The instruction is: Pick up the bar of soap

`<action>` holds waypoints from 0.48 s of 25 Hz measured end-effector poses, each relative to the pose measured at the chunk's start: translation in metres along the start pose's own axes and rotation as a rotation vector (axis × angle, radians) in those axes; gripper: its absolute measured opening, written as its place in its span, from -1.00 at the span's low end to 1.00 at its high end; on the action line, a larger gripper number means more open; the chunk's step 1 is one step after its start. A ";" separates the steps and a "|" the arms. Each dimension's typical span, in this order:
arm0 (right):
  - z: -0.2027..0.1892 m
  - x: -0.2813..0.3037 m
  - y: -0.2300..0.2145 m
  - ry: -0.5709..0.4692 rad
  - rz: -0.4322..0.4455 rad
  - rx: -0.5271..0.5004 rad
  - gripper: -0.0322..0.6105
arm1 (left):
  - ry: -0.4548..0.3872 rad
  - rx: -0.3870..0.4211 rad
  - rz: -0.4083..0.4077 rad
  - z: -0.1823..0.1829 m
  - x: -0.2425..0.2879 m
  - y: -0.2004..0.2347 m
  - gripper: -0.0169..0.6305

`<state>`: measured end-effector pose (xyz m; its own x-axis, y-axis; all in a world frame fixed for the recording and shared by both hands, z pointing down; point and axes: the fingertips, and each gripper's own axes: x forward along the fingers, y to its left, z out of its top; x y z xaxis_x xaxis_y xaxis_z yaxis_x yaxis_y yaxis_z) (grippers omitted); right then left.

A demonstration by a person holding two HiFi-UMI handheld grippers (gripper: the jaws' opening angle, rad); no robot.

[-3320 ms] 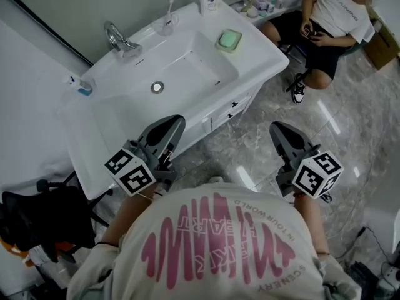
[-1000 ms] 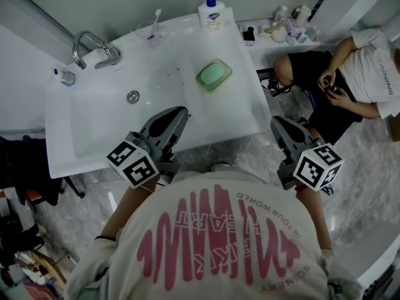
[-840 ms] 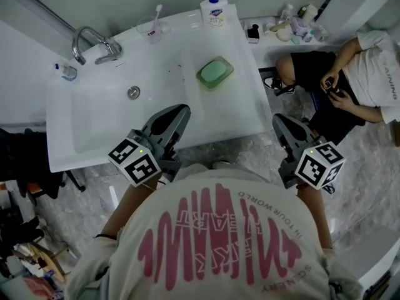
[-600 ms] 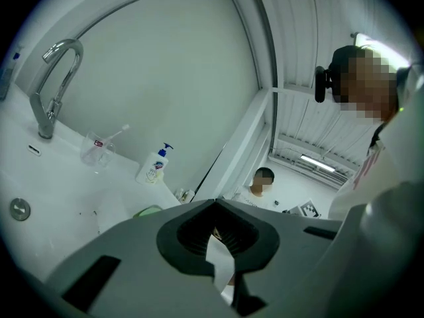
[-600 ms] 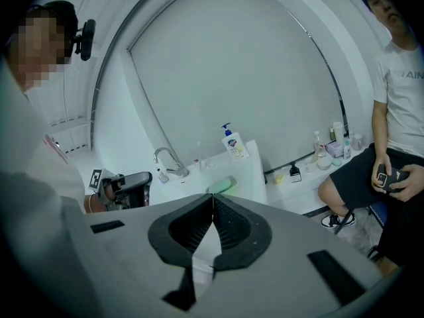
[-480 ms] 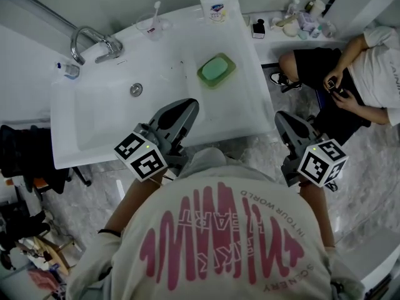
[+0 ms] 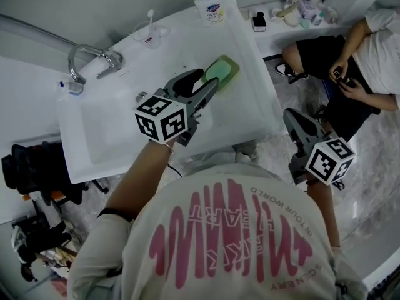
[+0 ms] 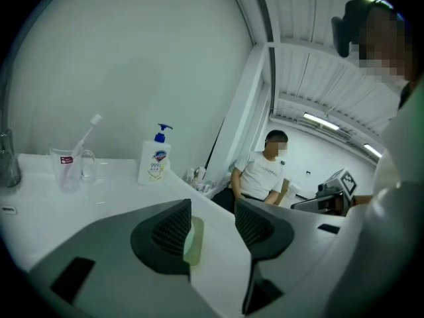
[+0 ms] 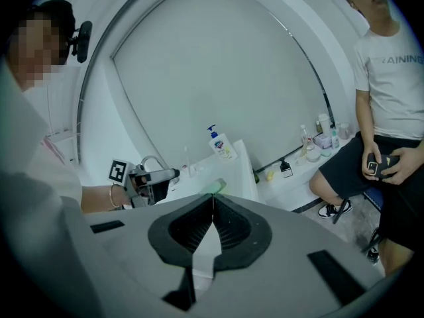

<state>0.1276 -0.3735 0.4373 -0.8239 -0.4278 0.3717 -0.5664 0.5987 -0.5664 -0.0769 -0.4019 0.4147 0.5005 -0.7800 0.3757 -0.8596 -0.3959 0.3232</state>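
My left gripper (image 7: 209,80) is over the right part of the white washbasin (image 7: 250,105) with its jaws opening. The green bar of soap (image 7: 220,69) lies in its soap dish (image 7: 234,62) just ahead of the tips. In the left gripper view it shows in the gap beside one jaw, but neither jaw presses on it. My right gripper (image 7: 294,116) is well apart from the soap, over the floor (image 7: 375,149) beside the washbasin, with its jaws together and nothing between them.
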 end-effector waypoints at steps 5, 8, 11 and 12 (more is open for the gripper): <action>0.001 -0.008 -0.009 -0.045 -0.055 0.042 -0.86 | 0.323 0.096 0.031 -0.040 0.043 0.037 -0.15; -0.004 -0.020 -0.014 -0.071 -0.102 0.076 -0.86 | 0.469 0.138 0.013 -0.056 0.058 0.043 -0.08; -0.009 -0.031 -0.020 -0.093 -0.140 0.106 -0.86 | 0.557 0.185 -0.014 -0.067 0.071 0.041 -0.07; -0.010 -0.035 -0.022 -0.097 -0.149 0.113 -0.86 | 0.583 0.207 -0.010 -0.071 0.075 0.042 -0.07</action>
<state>0.1683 -0.3646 0.4442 -0.7223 -0.5727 0.3878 -0.6715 0.4466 -0.5913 -0.0683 -0.4424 0.5176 0.4324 -0.4060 0.8051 -0.8275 -0.5334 0.1754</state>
